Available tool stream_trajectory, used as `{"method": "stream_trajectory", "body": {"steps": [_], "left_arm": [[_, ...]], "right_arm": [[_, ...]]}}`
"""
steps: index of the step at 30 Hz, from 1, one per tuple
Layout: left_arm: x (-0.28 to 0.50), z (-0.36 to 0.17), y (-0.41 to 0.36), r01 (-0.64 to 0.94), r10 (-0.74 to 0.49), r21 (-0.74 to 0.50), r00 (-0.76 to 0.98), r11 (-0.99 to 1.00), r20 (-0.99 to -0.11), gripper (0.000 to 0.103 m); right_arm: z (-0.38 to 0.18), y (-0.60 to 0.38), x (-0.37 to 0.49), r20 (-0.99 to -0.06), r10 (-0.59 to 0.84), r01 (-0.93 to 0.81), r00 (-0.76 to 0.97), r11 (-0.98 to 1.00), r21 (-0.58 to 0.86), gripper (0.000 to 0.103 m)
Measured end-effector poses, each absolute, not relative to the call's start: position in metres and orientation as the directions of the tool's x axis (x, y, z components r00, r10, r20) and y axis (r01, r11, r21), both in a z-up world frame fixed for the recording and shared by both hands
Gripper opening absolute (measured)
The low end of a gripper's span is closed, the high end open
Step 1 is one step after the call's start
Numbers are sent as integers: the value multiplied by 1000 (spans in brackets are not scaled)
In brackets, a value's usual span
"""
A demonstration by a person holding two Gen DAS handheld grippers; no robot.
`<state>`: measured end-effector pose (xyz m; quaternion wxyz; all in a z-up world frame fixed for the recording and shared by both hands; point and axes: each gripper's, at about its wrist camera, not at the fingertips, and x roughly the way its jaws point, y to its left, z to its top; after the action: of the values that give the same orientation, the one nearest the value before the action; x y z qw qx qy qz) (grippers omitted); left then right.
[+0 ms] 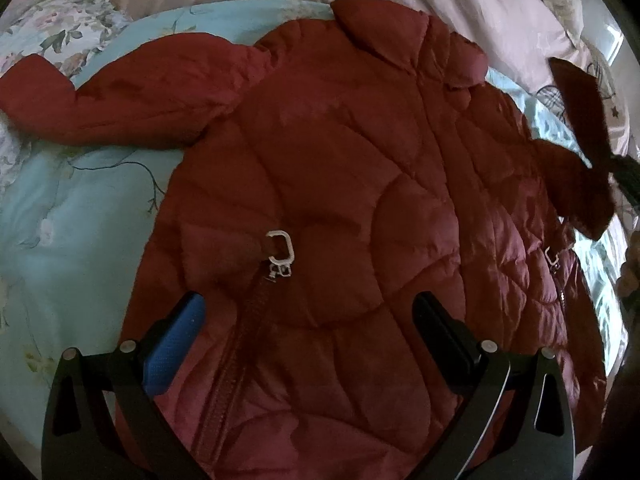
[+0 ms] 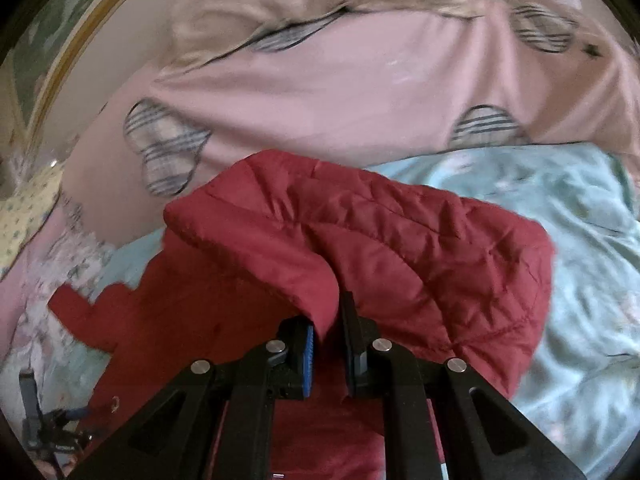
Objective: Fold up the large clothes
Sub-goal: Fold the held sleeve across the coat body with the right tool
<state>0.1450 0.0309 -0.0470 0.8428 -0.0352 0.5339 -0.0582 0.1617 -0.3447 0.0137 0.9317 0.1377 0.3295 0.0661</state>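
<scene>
A dark red quilted jacket (image 1: 340, 168) lies flat on a light blue floral bedspread (image 1: 72, 216), collar at the top, one sleeve (image 1: 120, 96) stretched out to the left. A white zipper pull ring (image 1: 282, 250) sits mid-front. My left gripper (image 1: 308, 320) is open and hovers over the jacket's lower front, holding nothing. My right gripper (image 2: 330, 340) is shut on the jacket's other sleeve (image 2: 400, 240) and holds it lifted above the jacket body (image 2: 180, 320). That raised sleeve shows in the left wrist view (image 1: 580, 152) at the right edge.
A pink quilt with plaid heart patches (image 2: 320, 92) is bunched along the far side of the bed. The blue bedspread (image 2: 580, 260) extends to the right of the jacket. A wooden-framed edge (image 2: 60, 60) stands at the far left.
</scene>
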Motion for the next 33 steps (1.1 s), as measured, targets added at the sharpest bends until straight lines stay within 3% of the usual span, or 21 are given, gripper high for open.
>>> {"method": "stream_trajectory", "body": {"steps": [8, 19, 26, 33], "left_arm": [[153, -44, 47, 54, -196, -192, 435, 980, -879, 103], [183, -36, 75, 26, -386, -410, 400, 912, -832, 103], [236, -26, 84, 22, -482, -516, 390, 857, -785, 103], [300, -52, 75, -25, -604, -638, 294, 770, -741, 100]], "right_arm": [[-15, -251, 180, -649, 327, -180, 687, 942, 284, 11], [-53, -153, 181, -687, 412, -353, 598, 905, 236, 11], [-58, -123, 180, -678, 436, -426, 592, 883, 196, 11], [-63, -111, 178, -671, 430, -453, 604, 878, 155, 13]]}}
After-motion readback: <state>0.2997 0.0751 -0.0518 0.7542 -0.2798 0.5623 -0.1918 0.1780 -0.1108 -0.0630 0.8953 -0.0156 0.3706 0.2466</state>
